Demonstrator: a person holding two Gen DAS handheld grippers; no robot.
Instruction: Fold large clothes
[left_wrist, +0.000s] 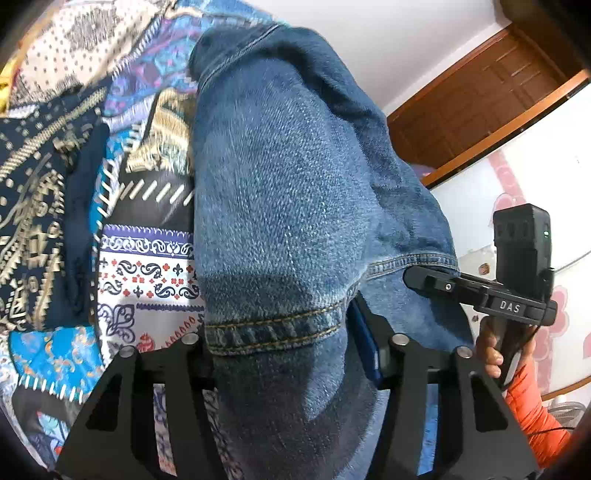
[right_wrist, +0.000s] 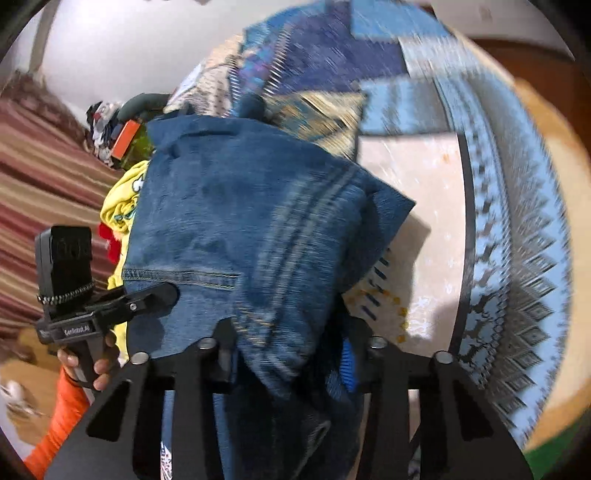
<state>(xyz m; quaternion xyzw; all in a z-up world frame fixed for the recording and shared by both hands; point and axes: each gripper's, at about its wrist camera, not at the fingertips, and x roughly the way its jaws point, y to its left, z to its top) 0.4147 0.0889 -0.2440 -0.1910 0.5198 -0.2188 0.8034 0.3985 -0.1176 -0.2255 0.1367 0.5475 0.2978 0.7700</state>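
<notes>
A blue denim garment (left_wrist: 288, 206) with orange stitched hems hangs bunched between both grippers, lifted above a patterned patchwork bedspread (left_wrist: 144, 273). My left gripper (left_wrist: 291, 354) is shut on the denim near a hem. My right gripper (right_wrist: 295, 362) is shut on another bunch of the same denim (right_wrist: 236, 221); its view is motion-blurred. Each gripper shows in the other's view: the right one (left_wrist: 443, 284) at the denim's right edge, the left one (right_wrist: 147, 299) at its left edge.
The patchwork bedspread (right_wrist: 406, 92) covers the bed under the denim. Yellow and red clothes (right_wrist: 122, 206) lie at the left in the right wrist view, with a cluttered pile (right_wrist: 110, 129) behind. A brown wooden door (left_wrist: 480, 99) and white wall are at the right.
</notes>
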